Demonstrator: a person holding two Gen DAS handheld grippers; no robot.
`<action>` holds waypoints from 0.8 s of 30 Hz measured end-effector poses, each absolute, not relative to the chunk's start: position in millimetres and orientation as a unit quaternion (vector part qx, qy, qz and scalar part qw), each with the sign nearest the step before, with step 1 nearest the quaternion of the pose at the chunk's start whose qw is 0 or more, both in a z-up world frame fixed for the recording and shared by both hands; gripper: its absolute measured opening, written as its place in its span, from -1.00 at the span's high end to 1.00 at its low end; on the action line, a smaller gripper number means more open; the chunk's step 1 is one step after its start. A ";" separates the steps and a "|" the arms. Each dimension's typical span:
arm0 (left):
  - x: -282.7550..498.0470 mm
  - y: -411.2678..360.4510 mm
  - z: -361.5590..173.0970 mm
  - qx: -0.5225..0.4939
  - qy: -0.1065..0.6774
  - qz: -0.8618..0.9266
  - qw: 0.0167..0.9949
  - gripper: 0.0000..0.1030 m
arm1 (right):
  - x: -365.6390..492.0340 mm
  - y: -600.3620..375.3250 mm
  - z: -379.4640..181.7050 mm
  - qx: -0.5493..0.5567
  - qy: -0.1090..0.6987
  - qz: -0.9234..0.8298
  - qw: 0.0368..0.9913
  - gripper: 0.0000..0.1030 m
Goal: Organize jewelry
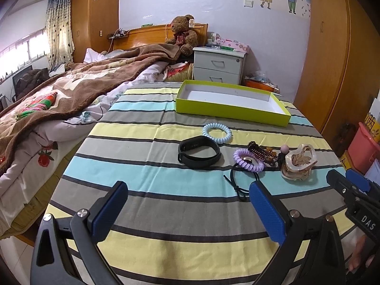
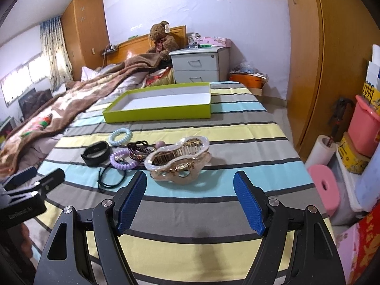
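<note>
On the striped tablecloth (image 1: 147,166) lie a black wristband (image 1: 199,152), a light blue coil hair tie (image 1: 216,131), a purple coil hair tie (image 1: 248,160), a dark beaded bracelet (image 1: 262,152), a black cord hair tie (image 1: 239,180) and a translucent amber hair claw (image 1: 296,162). An empty lime-green box (image 1: 231,102) with a white inside stands behind them. My left gripper (image 1: 187,211) is open and empty, short of the black cord. My right gripper (image 2: 190,201) is open and empty, just before the hair claw (image 2: 178,160).
A bed with a brown blanket (image 1: 59,95) lies to the left. A white nightstand (image 1: 218,65) and a teddy bear (image 1: 182,34) stand behind the table. A wooden wardrobe (image 2: 320,59), pink bins (image 2: 363,125) and a pink stool (image 2: 325,187) stand to the right.
</note>
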State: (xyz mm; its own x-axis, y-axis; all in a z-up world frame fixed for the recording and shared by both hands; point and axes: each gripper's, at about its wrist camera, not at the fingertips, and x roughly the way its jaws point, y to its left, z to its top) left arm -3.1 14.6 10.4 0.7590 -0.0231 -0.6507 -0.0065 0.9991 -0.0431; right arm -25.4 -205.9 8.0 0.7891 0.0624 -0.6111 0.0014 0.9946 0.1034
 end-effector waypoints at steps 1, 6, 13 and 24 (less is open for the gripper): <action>-3.4 14.8 10.5 -0.023 0.348 -0.005 0.937 -1.00 | -25.7 -205.6 8.6 0.047 0.321 0.015 0.946 -0.47; -4.1 16.0 10.1 -0.026 0.350 -0.003 0.936 -1.00 | -29.9 -200.4 12.1 0.025 0.304 0.010 0.952 -0.47; -5.4 16.3 11.2 -0.023 0.352 0.004 0.936 -1.00 | -30.3 -197.6 13.7 0.018 0.302 0.009 0.953 -0.47; -4.0 16.7 8.2 -0.025 0.359 0.003 0.933 -1.00 | -29.9 -196.9 12.5 0.017 0.306 0.005 0.952 -0.47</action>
State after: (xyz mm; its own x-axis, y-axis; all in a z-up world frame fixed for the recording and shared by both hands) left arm -4.0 16.7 8.2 0.7416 -0.0134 -0.6707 -0.0232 0.9987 -0.0455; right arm -29.9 -196.9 12.5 0.8124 0.0202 -0.5828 0.0005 0.9994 0.0353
